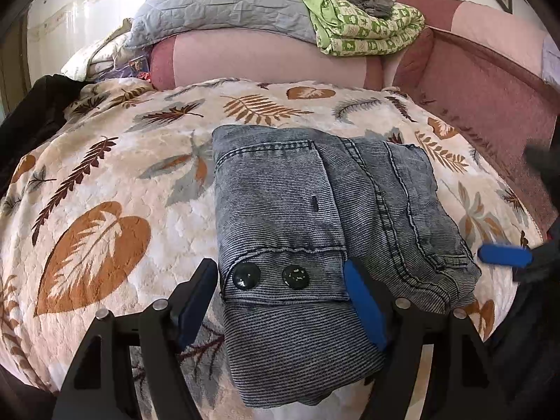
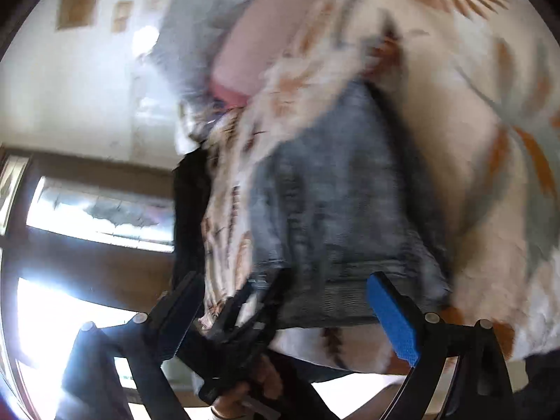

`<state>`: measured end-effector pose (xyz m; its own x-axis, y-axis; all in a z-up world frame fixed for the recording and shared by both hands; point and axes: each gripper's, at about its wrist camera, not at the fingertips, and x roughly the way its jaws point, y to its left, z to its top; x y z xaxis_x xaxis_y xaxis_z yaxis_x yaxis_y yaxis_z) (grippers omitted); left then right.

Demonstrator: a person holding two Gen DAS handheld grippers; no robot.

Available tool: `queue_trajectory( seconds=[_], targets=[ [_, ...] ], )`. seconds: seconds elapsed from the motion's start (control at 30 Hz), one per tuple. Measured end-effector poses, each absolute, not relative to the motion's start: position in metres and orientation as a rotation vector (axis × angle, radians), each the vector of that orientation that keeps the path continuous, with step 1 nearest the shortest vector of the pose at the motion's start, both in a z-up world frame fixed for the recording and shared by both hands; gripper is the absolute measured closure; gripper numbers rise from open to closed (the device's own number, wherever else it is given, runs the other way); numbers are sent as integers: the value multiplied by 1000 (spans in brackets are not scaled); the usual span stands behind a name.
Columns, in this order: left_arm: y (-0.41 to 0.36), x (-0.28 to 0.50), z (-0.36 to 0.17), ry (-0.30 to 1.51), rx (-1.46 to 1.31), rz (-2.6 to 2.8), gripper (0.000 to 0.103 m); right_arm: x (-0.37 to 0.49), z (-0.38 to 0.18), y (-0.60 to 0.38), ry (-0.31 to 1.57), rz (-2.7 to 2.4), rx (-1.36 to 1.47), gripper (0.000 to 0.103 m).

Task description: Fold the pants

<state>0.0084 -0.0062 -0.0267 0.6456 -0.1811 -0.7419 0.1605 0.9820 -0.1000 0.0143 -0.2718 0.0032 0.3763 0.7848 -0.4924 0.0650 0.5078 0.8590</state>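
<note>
Left wrist view: the pants lie folded into a compact denim bundle in the centre of the frame, resting on the leaf-print blanket that covers the bed. The waistband end with its two dark buttons points toward the lens at lower centre. The left gripper hangs over that end with its jaws spread wide, one finger at each side of the waistband and nothing clamped; the stance suggests the bundle is being released or squared off, with the folding seemingly near done. At the right edge a blue pad of the right gripper sits just beside the bundle's lower right corner, probably to steady it. In the upper part of the frame a grey quilt and a green patterned blanket are stacked on a pink cushion, well apart from the work. No container shows in this view.

Right wrist view: heavily blurred and tilted. The pants fill the middle, on the leaf-print blanket. The right gripper shows its fingers well apart, holding nothing. The left gripper appears at lower centre, against the near edge of the denim. No container shows here either.
</note>
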Motion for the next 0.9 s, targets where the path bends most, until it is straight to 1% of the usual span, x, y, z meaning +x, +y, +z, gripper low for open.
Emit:
queue_trajectory(
  seconds=[0.07,0.1,0.13,0.17,0.2,0.23,0.6,0.73,0.9],
  targets=[
    [-6,9,-26,852,-26,-194,27,21,4,-266,1079,566,909,0],
    [-6,9,-26,856,-29,-194,27,26,-5,-264,1088,554,890,0],
    [-5,9,-26,863,-35,-196,27,32,-25,-262,1146,504,855,1],
    [-5,10,-27,872,-41,-202,27,32,-42,-265,1172,502,895,3],
    [-5,10,-28,877,-43,-203,27,28,-43,-272,1107,505,955,3],
    [-5,8,-27,871,-43,-197,26,25,-41,-276,1090,515,990,3],
    [-6,10,-28,888,-45,-204,26,30,-40,-276,1131,508,973,3],
    [-5,10,-28,889,-50,-205,26,40,-26,-265,1187,469,918,3],
    [-5,10,-28,888,-51,-207,26,71,27,-254,1092,555,841,3]
  ],
)
